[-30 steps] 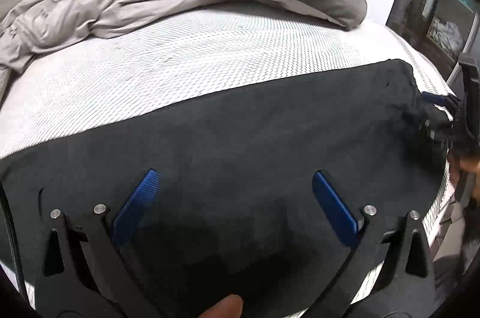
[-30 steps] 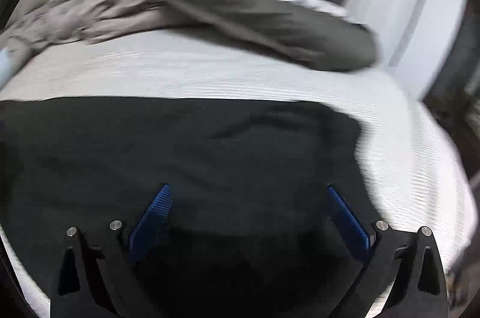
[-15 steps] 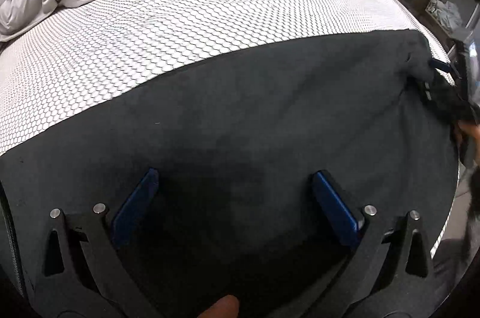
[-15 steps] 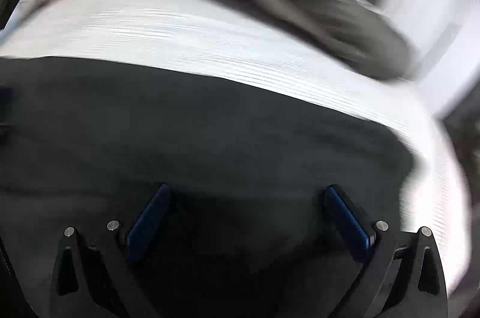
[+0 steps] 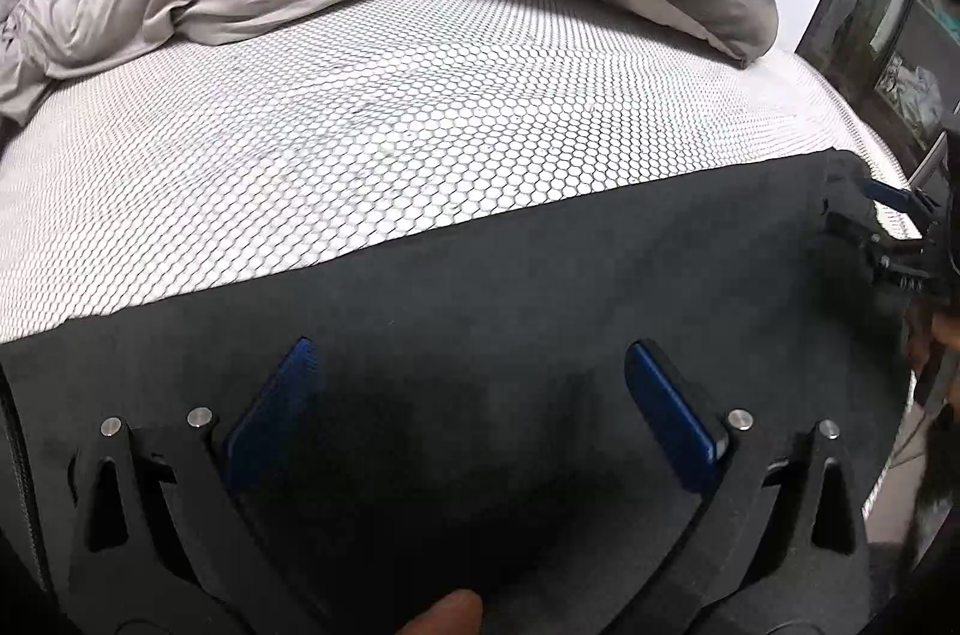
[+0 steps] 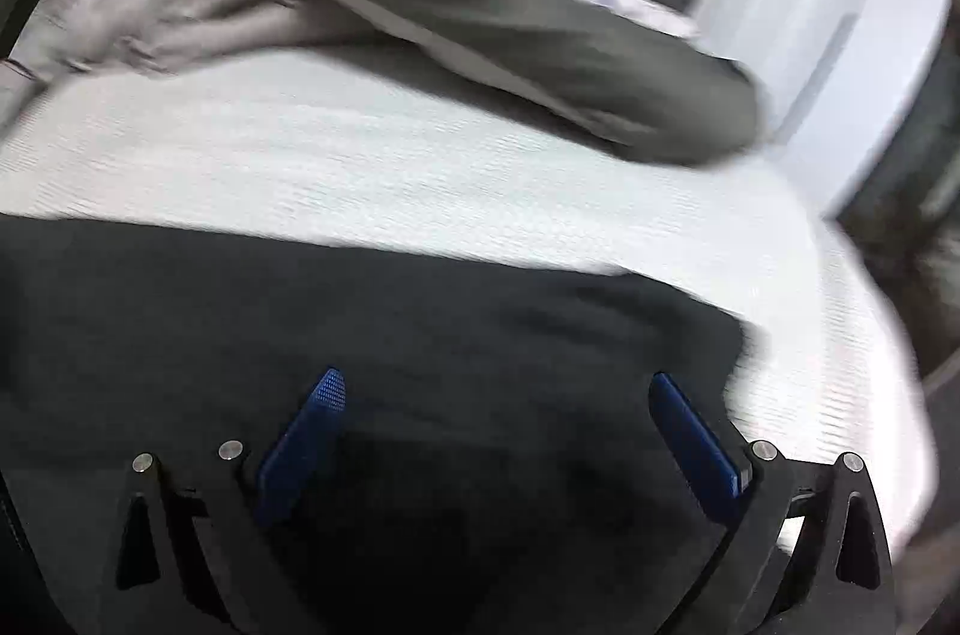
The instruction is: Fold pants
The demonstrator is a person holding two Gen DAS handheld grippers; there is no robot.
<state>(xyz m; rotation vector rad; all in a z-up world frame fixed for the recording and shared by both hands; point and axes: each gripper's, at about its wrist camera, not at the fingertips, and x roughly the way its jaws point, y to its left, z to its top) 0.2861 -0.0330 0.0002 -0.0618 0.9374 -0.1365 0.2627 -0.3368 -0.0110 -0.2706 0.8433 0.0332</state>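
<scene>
Both jaws are staying wide apart while the left gripper (image 5: 468,395) and right gripper (image 6: 498,425) are lifting back off the pants (image 5: 540,275), lying flat toward 3 o'clock, so nothing is being folded yet.

Blurry and cut-off parts

The right wrist view is smeared, so the grey blanket (image 6: 510,29) looks fuzzy. The black pants (image 5: 480,311) run off the left edge. Beside the pants' right end, the right hand-held gripper (image 5: 894,227) is half cut off.
</scene>
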